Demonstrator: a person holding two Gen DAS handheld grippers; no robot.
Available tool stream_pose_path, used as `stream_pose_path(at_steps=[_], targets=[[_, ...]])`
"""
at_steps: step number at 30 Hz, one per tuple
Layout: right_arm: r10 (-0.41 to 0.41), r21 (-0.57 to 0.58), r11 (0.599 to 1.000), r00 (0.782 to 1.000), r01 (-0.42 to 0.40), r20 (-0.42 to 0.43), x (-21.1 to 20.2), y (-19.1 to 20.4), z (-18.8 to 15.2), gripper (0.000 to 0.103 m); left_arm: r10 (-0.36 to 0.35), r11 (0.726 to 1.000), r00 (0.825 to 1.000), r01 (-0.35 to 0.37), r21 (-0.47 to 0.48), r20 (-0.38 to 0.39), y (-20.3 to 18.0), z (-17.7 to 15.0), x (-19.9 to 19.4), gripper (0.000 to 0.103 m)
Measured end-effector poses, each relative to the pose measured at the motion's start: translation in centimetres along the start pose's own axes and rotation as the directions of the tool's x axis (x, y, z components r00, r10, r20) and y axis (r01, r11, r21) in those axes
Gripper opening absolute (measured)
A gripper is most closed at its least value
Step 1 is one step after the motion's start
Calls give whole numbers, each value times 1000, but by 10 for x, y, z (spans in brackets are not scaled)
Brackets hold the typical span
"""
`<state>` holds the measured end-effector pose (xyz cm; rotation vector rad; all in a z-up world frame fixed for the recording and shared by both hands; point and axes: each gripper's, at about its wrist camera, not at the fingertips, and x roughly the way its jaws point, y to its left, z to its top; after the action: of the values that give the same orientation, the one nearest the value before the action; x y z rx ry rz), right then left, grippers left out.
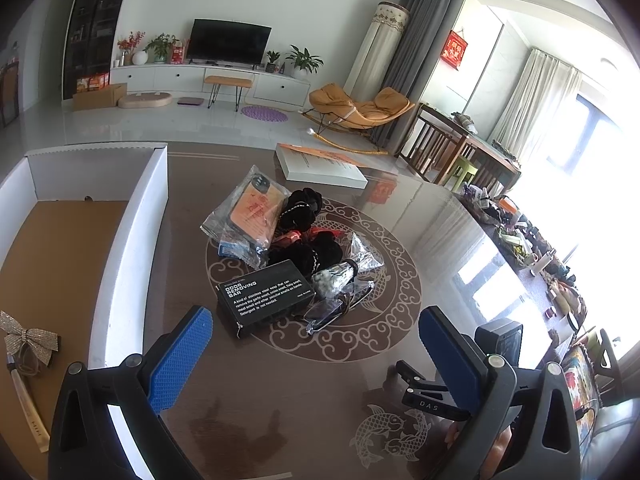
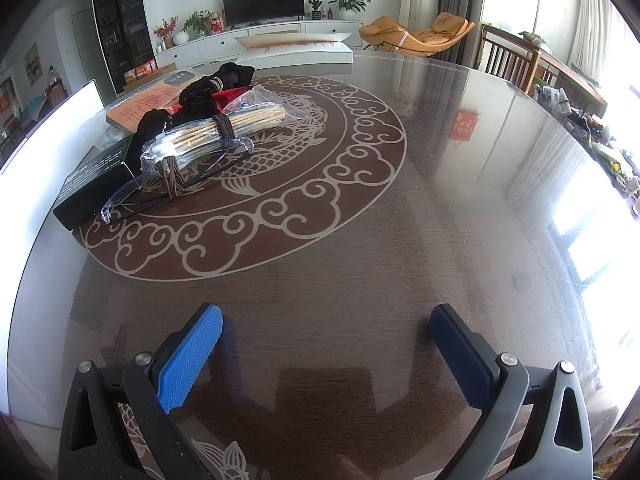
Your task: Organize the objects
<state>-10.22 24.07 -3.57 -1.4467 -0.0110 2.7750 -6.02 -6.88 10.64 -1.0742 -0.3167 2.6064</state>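
A pile lies on the round dark table (image 1: 280, 380): a black "odor removing bar" box (image 1: 264, 298), an orange phone case in a clear bag (image 1: 254, 210), black hair scrunchies (image 1: 304, 208), bagged chopsticks (image 2: 236, 122) and clear glasses (image 2: 160, 188). A white cardboard box (image 1: 132, 240) stands at the left, holding a glittery bow (image 1: 30, 340). My left gripper (image 1: 316, 354) is open above the table, just short of the black box. My right gripper (image 2: 326, 354) is open over bare table, right of the pile. The right gripper's body (image 1: 496, 360) shows in the left wrist view.
A flat white box lid (image 1: 320, 164) rests at the table's far edge. Clutter lines the table's right rim (image 1: 520, 236). Beyond are a TV cabinet (image 1: 224, 80), an orange rocking chair (image 1: 360, 108) and a wooden chair (image 2: 508, 60).
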Motion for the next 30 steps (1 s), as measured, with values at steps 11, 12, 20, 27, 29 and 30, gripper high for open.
stream_pose_path(at_steps=[11,12,20,27,29,30], targets=[[0,0,1000,1000,0,0,0,0,0,103,16,1000,1000,-16,-3,-16,7,3,3,103],[0,0,1000,1000,0,0,0,0,0,103,22,1000,1000,-22,-6,-14,10,6,3,103],[0,0,1000,1000,0,0,0,0,0,103,40,996,993,-48,-73,-108,46,26,37,103],[-1,0,1000,1000,1,1,0,0,0,103,144,954,928,-38,297,-344,14,21,149,103],[-1,1,1000,1000,1,1,-2,0,-1,103,208,907,907,-39,419,-365,6,14,169,103],[-1,1,1000,1000,1,1,-2,0,-1,103,220,887,902,-27,461,-371,2,11,177,103]])
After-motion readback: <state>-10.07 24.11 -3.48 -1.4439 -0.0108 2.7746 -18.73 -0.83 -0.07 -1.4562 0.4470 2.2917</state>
